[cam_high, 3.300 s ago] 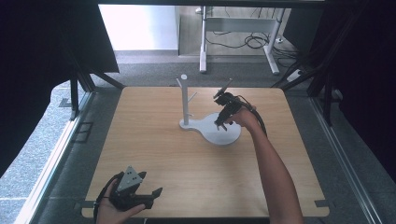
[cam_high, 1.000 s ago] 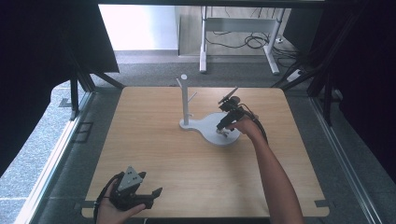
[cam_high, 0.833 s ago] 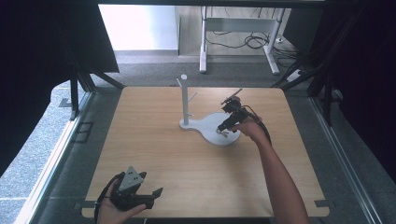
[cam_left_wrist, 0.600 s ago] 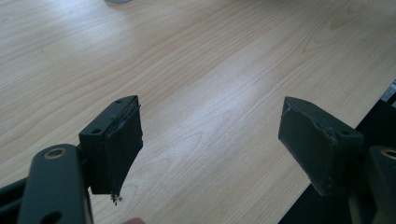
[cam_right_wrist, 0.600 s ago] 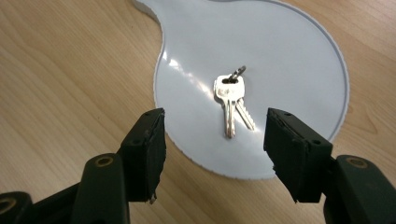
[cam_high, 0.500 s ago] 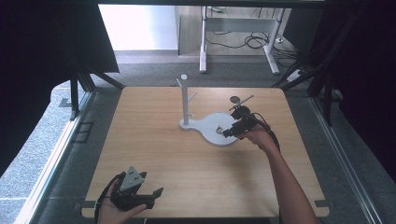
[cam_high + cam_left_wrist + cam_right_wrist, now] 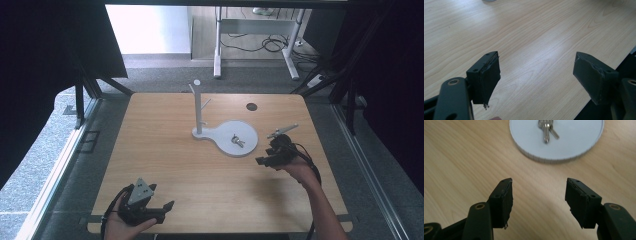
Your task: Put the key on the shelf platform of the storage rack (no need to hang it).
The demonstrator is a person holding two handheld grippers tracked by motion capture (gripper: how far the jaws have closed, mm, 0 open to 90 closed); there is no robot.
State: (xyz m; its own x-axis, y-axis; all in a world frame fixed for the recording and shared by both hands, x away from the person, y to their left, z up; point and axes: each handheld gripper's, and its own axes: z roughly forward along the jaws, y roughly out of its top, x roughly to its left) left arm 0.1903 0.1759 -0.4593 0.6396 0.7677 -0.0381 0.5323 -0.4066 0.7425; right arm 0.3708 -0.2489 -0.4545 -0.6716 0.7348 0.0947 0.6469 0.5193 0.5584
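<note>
Silver keys [image 7: 547,129] lie on the white stand base [image 7: 576,145]. My right gripper [image 7: 539,201] gapes empty nearby; my left gripper [image 7: 536,80] is open too.

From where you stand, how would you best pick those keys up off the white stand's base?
Grip the keys at the ring end, coming straight down with the right tongs, now open. They lie flat on the white base with the blades splayed, so the bunched end probably offers the thickest hold.
</note>
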